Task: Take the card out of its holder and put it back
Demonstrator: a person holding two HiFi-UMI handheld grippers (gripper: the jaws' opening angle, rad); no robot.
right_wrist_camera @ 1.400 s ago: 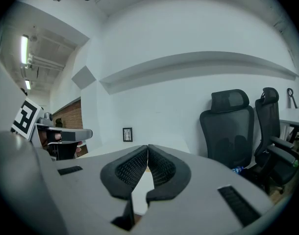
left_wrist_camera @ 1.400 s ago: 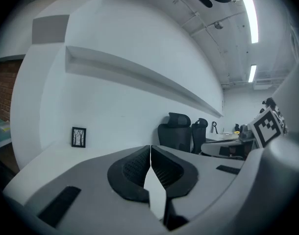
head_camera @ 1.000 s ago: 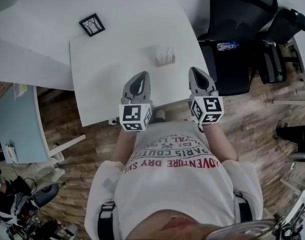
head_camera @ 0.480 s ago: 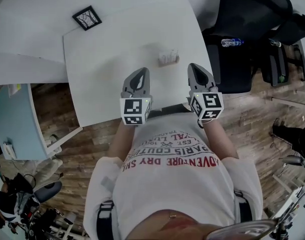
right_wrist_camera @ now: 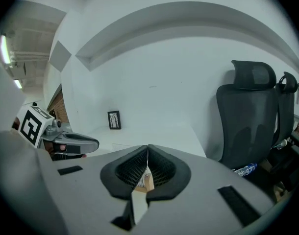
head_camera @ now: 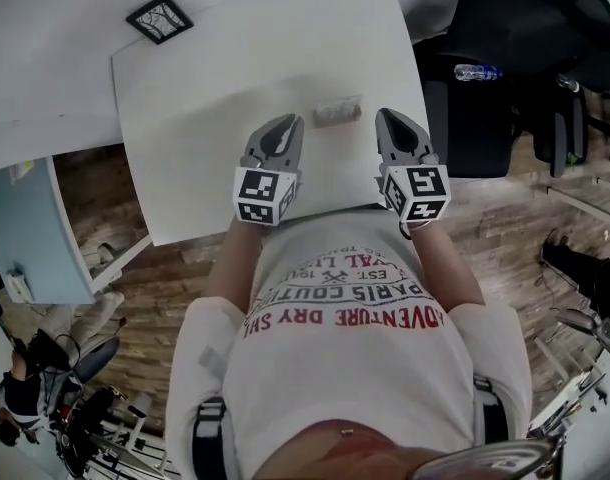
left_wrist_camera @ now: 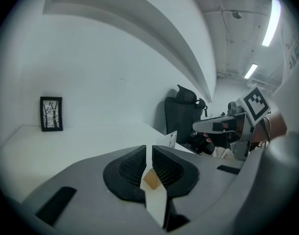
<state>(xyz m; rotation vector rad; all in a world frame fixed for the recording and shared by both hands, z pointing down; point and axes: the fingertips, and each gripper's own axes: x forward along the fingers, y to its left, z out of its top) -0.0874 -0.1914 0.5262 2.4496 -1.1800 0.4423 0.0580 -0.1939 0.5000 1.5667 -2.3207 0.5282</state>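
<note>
- Left grey gripper [head_camera: 289,124] and right grey gripper [head_camera: 384,118] are hovering over white table [head_camera: 185,148], jaws pressed together, gripping nothing.
- Small clear card holder [head_camera: 337,114] is standing between their tips.

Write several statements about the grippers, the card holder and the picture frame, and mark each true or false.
1. Both the left gripper and the right gripper are shut with nothing between their jaws. True.
2. The left gripper grips the card holder. False: the holder stands on the white table, apart from both grippers.
3. In the head view the card holder is between the two grippers' tips. True.
4. The picture frame lies right beside the right gripper. False: it is by the table's far left corner, away from both grippers.
</note>
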